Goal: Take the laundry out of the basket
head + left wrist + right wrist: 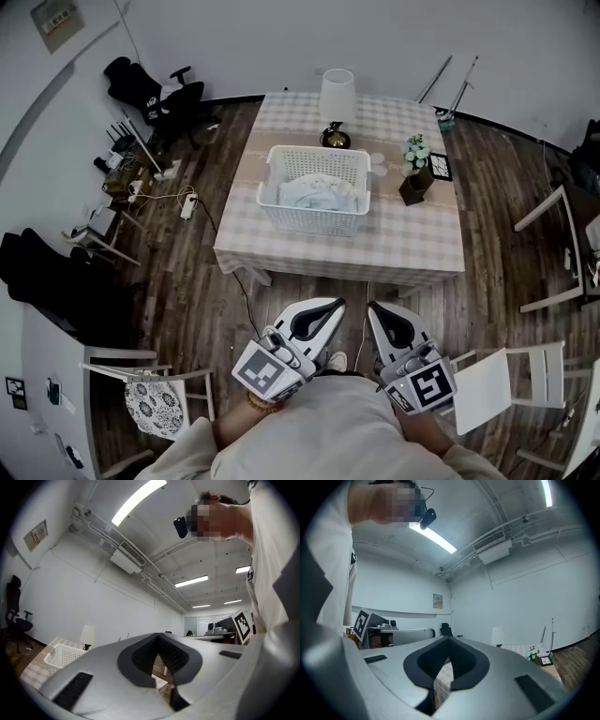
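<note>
A white slatted laundry basket (316, 190) stands on the checked table (412, 246), with pale laundry (317, 192) heaped inside. Both grippers hang close to the person's body, well short of the table's near edge. My left gripper (330, 307) is shut with nothing between its jaws, and my right gripper (377, 310) is shut and empty too. In the left gripper view the basket (61, 656) shows small at the lower left, beyond the shut gripper (161, 654). The right gripper view shows its shut gripper (446, 651) pointing level across the room.
On the table behind the basket stands a lamp (337, 105), and a flower pot (415, 178) with a small frame sits to the right. White chairs (520, 375) stand at the right, another chair (155, 398) at the lower left. Cables and a power strip (187, 202) lie on the floor.
</note>
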`<state>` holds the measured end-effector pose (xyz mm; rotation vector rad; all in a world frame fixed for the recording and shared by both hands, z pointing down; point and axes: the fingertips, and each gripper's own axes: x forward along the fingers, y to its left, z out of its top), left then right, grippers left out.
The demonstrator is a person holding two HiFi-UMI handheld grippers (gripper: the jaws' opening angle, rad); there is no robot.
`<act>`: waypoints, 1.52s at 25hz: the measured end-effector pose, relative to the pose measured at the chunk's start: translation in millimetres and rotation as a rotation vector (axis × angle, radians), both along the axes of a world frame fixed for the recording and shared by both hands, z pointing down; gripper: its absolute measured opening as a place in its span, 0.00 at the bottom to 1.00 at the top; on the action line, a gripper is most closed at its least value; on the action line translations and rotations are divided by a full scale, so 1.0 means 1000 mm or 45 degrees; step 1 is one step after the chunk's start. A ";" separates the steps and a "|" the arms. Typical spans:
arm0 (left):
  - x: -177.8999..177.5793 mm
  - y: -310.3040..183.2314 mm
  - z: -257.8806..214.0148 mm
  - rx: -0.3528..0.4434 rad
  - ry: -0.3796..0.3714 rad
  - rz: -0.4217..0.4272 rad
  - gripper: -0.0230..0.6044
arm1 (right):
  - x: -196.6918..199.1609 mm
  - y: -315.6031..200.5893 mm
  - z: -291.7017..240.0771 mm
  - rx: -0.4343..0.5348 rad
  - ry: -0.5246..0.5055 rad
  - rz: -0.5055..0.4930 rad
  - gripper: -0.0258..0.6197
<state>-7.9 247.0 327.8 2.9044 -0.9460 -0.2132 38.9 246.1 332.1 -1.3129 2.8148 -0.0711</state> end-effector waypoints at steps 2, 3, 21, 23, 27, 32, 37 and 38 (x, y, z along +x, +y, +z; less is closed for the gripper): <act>0.005 -0.001 0.000 0.042 0.017 -0.009 0.07 | 0.007 0.001 0.003 -0.003 -0.002 0.000 0.05; 0.009 -0.001 0.001 0.047 0.019 -0.011 0.07 | 0.010 0.001 0.004 -0.005 -0.002 -0.001 0.05; 0.035 -0.015 0.021 -0.026 0.009 -0.039 0.07 | 0.039 -0.014 0.022 -0.048 -0.014 -0.012 0.05; 0.036 -0.021 0.023 -0.031 0.013 -0.035 0.07 | 0.040 -0.020 0.023 -0.042 -0.011 -0.007 0.05; 0.036 -0.037 0.022 -0.025 0.016 -0.025 0.07 | 0.038 -0.036 0.024 -0.035 0.003 0.004 0.05; 0.032 -0.068 0.021 -0.019 0.021 -0.022 0.07 | 0.033 -0.065 0.025 -0.048 0.010 0.005 0.05; 0.016 -0.105 0.021 -0.059 0.014 -0.023 0.07 | 0.018 -0.107 0.021 -0.051 0.015 -0.005 0.05; 0.011 -0.115 0.017 -0.032 0.029 -0.032 0.07 | 0.014 -0.116 0.020 -0.049 0.017 -0.006 0.05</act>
